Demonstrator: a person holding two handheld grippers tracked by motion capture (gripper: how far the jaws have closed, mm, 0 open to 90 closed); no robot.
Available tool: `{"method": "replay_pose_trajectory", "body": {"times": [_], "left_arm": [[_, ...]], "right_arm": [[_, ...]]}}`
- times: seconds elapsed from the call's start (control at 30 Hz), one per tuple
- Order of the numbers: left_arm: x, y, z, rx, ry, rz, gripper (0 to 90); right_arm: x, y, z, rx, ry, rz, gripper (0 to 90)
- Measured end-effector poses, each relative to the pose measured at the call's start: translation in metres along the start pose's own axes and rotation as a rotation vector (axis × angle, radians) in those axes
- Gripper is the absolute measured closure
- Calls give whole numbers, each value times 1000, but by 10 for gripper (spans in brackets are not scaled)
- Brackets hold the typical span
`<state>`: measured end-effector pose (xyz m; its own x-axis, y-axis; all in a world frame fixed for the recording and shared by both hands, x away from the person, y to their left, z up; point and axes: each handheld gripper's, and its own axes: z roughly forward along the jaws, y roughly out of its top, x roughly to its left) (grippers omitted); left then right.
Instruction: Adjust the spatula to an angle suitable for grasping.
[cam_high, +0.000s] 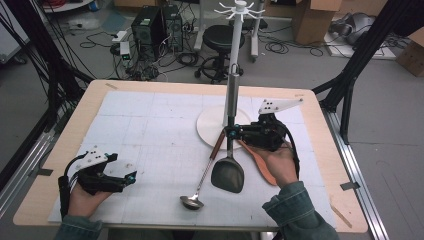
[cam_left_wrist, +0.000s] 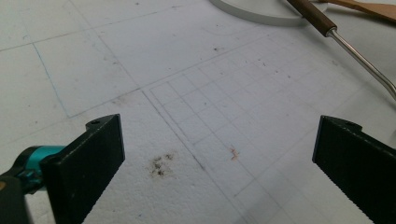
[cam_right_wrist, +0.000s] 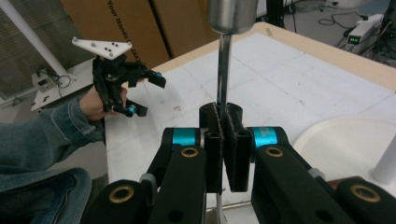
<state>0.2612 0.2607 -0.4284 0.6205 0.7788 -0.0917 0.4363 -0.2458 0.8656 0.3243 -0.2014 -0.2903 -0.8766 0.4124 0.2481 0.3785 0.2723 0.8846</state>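
- The right gripper (cam_high: 231, 133) is clamped tight on the thin metal shank of the black spatula (cam_high: 228, 173), jaws pressed together with only that rod between them.
- In the right gripper view the shank (cam_right_wrist: 223, 70) runs straight up out of the closed jaws into a thicker steel handle (cam_right_wrist: 232, 14) at the top of the picture.
- From the high view, the spatula's broad dark blade points toward the person, hanging or lying low over the white mat (cam_high: 150, 130), just in front of the round white base (cam_high: 210, 127) of the hanging rack.
- Its steel handle stands close against the rack's upright pole (cam_high: 234, 55); I cannot tell whether the two touch.
- A ladle (cam_high: 197, 187) with a brown grip lies on the mat just left of the spatula, bowl toward the near edge.
- A wooden spatula (cam_high: 260, 162) lies under the right hand, just right of the black blade.
- The left gripper (cam_high: 131, 176) rests at the near left of the mat, well apart from the utensils.
- Its jaws stand wide apart with nothing between them; the left gripper view looks across bare mat (cam_left_wrist: 210, 102) between the two black pads.
- The ladle's handle (cam_left_wrist: 355, 51) and the rack's base (cam_left_wrist: 261, 11) sit far ahead of it.
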Motion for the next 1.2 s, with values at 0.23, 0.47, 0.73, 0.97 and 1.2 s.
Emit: {"method": "replay_pose_trajectory", "body": {"times": [0.23,0.47,0.73,0.97,1.2], "left_arm": [[1,0,1,-1,-1,3,28],[1,0,2,1,-2,10,28],[1,-1,2,-3,0,13,28],[1,-1,1,-8,-3,9,28],[1,0,2,-7,-4,12,28]], "right_arm": [[-3,6,-1,-19,6,-8,879],[-6,13,2,-24,6,-13,879],[-12,21,9,-31,9,-19,879],[-15,29,9,-39,8,-31,879],[-18,40,9,-50,5,-42,879]]}}
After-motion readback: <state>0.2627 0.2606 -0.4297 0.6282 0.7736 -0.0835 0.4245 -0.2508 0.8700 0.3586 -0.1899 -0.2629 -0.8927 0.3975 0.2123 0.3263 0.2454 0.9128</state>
